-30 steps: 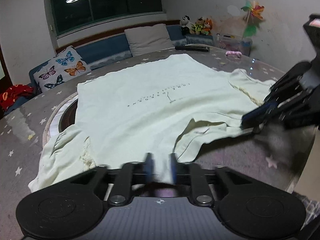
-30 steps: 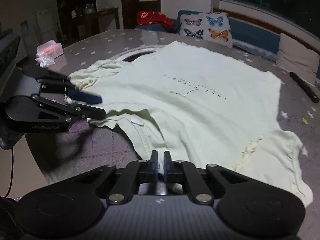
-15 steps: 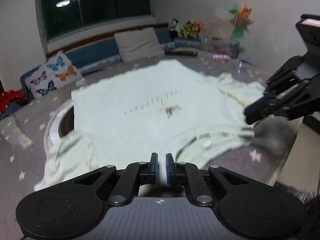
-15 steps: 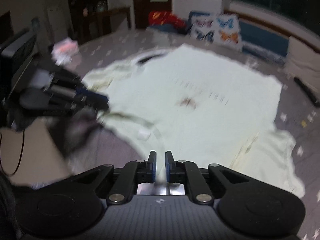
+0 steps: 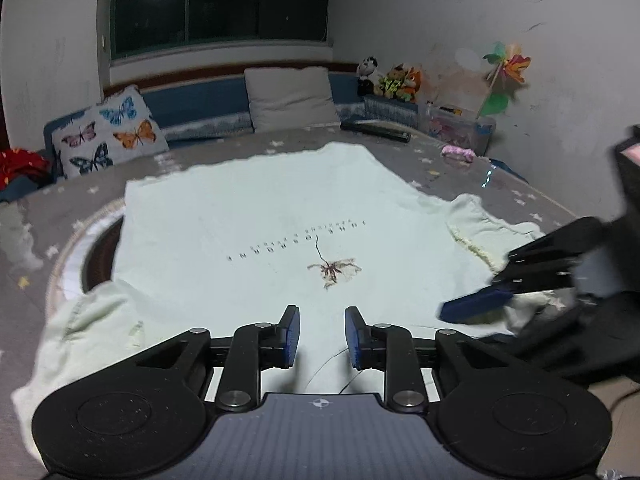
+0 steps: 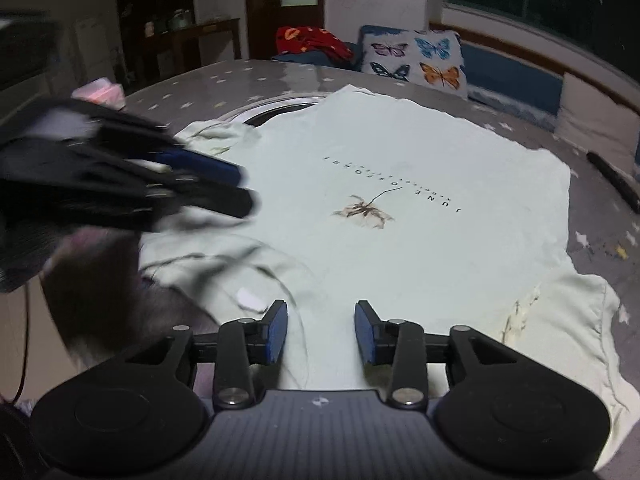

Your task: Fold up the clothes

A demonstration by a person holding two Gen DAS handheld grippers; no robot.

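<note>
Both grippers, left gripper (image 5: 322, 334) and right gripper (image 6: 321, 330), just released the T-shirt (image 5: 256, 216); jaws opening, nothing pinched. Shirt now flat at the table (image 5: 24, 216) near edge, ready for folding.

Both grippers are letting go of the pale green T-shirt (image 5: 256, 216). The left gripper (image 5: 319, 336) and right gripper (image 6: 321, 333), clamped on its collar edge a second ago, are opening their jaws, and the fabric is lying flatter, its leaf print (image 6: 363, 213) now uncovered.

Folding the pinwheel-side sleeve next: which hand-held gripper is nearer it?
Right. The right hand-held gripper is beside that sleeve; the left hand-held gripper is over the T-shirt's collar, farther off. Both jaws opening, empty.
</note>
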